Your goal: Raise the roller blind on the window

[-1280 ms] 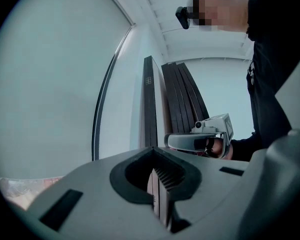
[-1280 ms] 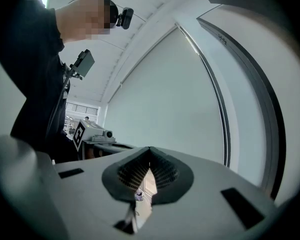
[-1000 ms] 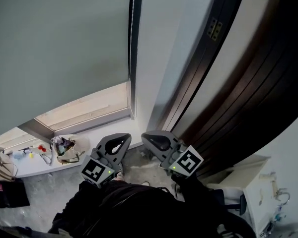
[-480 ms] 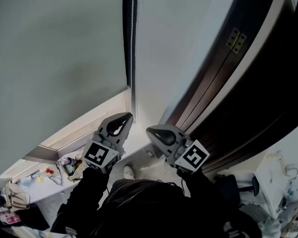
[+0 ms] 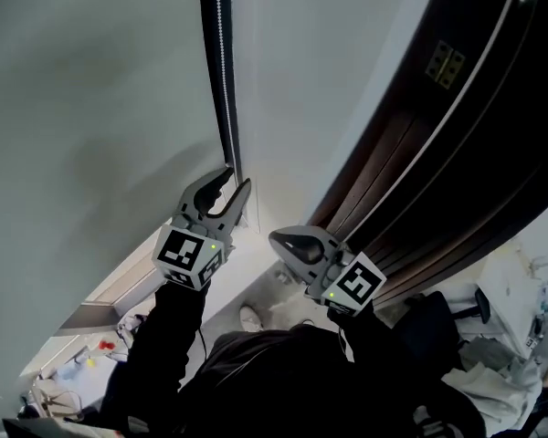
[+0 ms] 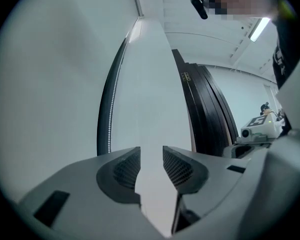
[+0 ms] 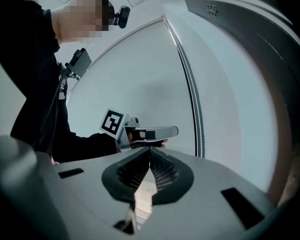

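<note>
The grey roller blind (image 5: 82, 108) hangs down over the window at the left. Its white bead chain (image 5: 222, 62) runs down the dark frame at the blind's right edge. My left gripper (image 5: 237, 180) is raised just below the chain's visible lower end, and its jaws are opening with nothing between them. In the left gripper view the bead chain (image 6: 110, 124) hangs left of the left gripper (image 6: 151, 165), outside the gap. My right gripper (image 5: 276, 238) is lower and to the right, shut and empty. The right gripper view shows the bead chain (image 7: 195, 109) beyond the right gripper (image 7: 150, 160).
A white wall strip (image 5: 301, 108) separates the window from a dark wooden door (image 5: 438, 172) with a brass hinge (image 5: 446, 60). Small clutter lies on the sill (image 5: 91, 354) at the lower left. A white desk with items (image 5: 521, 318) stands at the lower right.
The view has tilted upward along the blind. My left gripper has risen to the chain's lower end and its jaws have parted. The right gripper stayed shut, barely moving.
</note>
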`<state>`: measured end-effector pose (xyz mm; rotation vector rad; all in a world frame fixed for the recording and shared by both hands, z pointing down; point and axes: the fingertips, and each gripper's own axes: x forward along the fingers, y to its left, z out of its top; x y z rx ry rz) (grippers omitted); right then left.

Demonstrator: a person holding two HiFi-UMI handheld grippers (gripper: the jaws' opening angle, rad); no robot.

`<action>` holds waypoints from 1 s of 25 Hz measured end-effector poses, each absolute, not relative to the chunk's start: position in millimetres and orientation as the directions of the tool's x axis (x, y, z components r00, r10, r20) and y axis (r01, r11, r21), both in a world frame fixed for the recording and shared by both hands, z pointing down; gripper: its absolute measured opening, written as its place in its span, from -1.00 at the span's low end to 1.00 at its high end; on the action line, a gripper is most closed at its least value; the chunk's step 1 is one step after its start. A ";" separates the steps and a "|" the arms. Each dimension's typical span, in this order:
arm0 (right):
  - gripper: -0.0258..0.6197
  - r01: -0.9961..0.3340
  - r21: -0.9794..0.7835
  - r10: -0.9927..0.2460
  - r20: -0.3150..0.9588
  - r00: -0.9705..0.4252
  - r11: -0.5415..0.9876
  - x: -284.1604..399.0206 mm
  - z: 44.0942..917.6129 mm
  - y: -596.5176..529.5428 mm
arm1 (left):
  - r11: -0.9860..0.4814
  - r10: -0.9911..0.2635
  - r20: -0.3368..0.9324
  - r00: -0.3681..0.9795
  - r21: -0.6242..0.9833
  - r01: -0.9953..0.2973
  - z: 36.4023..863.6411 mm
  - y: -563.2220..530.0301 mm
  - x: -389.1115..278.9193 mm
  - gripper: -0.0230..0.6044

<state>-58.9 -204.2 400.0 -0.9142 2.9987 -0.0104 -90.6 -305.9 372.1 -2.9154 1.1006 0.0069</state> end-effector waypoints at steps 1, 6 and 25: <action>-0.90 -0.560 -0.008 -0.560 -0.001 -0.829 0.829 -59.9 400.6 -205.1 | -0.749 -0.662 -0.019 0.750 -0.026 -0.662 368.6 -314.2 -90.2 -0.48; -0.90 -0.564 -0.003 -0.564 0.005 -0.826 0.826 -58.6 400.2 -202.4 | -0.772 -0.634 -0.060 0.771 0.005 -0.635 334.7 -341.3 -81.0 -0.31; -0.90 -0.600 0.009 -0.600 0.029 -0.799 0.800 -8.9 396.8 -213.2 | -0.742 -0.670 -0.041 0.741 -0.003 -0.670 309.2 -404.5 -54.3 -0.89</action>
